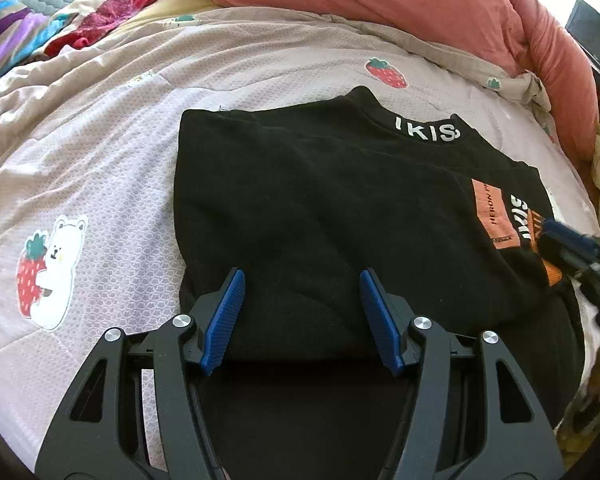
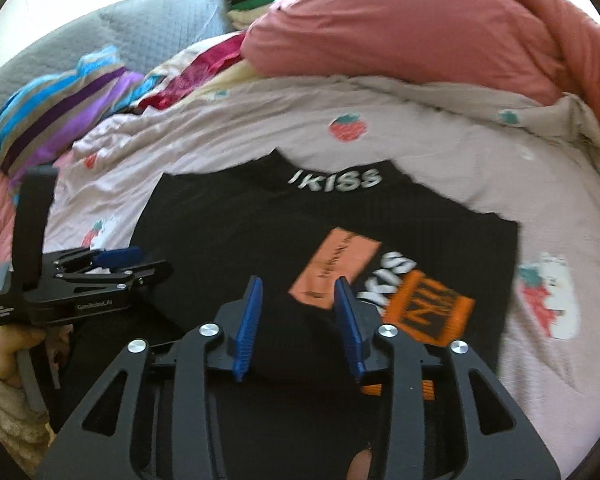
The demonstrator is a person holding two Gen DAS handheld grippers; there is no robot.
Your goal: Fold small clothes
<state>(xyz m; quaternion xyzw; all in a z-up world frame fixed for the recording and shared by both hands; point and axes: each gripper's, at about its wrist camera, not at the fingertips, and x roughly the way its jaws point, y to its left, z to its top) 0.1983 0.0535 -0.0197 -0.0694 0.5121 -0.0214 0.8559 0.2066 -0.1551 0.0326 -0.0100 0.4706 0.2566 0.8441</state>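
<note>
A: Where is the shirt now?

B: The black shirt (image 1: 320, 208) lies on the pink quilt (image 1: 112, 168) with strawberry prints, partly folded, its collar with the white letters on the far side from me. The orange patch (image 2: 336, 266) is on the front of it.

A: And your left gripper (image 1: 302, 312)?

B: It is above the near part of the shirt. The blue pads (image 1: 225, 316) stand apart, and I see only black cloth under them, nothing pinched.

A: The right gripper (image 2: 298, 320)?

B: It is also spread, over the near edge of the shirt, just beside the orange patch. A raised fold of black cloth sits between the pads, but they do not press on it.

A: What is behind?

B: A big coral duvet (image 2: 420, 32) is at the far side, and a striped cloth (image 2: 60, 100) to the left.
</note>
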